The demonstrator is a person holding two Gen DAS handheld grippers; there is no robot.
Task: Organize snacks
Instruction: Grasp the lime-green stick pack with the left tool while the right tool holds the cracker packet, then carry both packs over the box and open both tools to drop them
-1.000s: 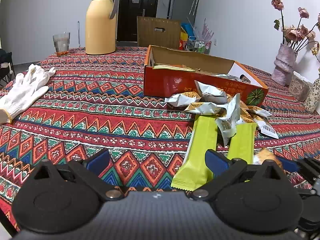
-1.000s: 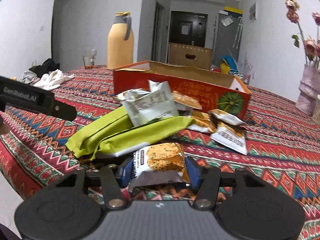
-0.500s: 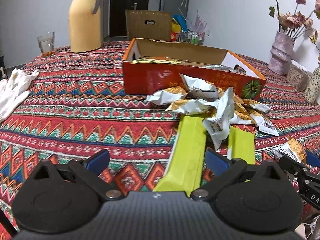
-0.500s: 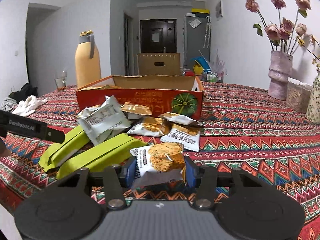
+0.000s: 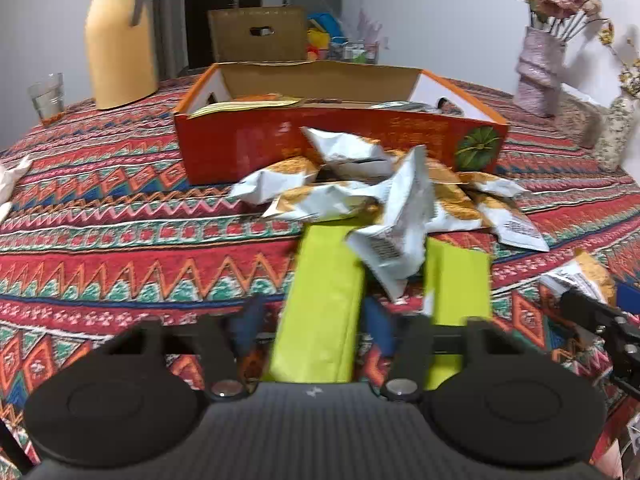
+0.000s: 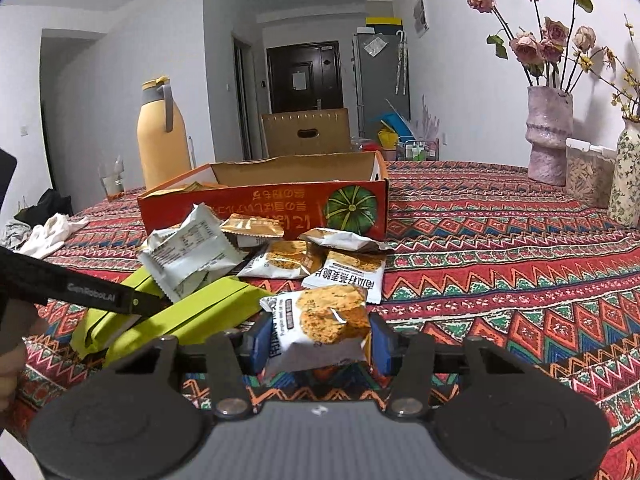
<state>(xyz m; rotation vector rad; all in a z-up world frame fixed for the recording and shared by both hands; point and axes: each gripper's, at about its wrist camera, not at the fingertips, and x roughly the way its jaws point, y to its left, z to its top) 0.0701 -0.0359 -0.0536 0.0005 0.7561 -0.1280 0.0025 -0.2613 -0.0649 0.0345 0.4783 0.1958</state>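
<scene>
left wrist view is looking down over the left claw [image 5: 316, 322], whose jaws are closing with the near end of a lime-green snack pack [image 5: 324, 304] lying between them; the blue pads [image 5: 246, 322] are standing just beside its edges, and whether they are pressing on it i cannot tell. a second green pack [image 5: 458, 276] is lying just to its right on the patterned desk [image 5: 120, 248].

beyond them a heap of white-and-orange snack packets [image 5: 380, 200] is sitting against the near wall of an open orange cardboard box [image 5: 256, 140]. inside the box, flat yellow-orange packets [image 5: 248, 104] are resting at the left end and something silvery [image 5: 396, 105] is lying toward the right; the middle of its floor is hidden behind the wall.

right wrist view is showing the right claw [image 6: 320, 340] partly closed and gripping a biscuit packet [image 6: 320, 320] by its sides, lifted clear of the desk near the heap.

farther off, a yellow thermos jug [image 6: 162, 136] and a drinking glass [image 6: 112, 178] with a little liquid are standing at the far left, and a pink vase [image 6: 548, 136] is holding dried roses [image 6: 536, 36] at the far right, beside a clear lidded tub [image 6: 588, 176].
</scene>
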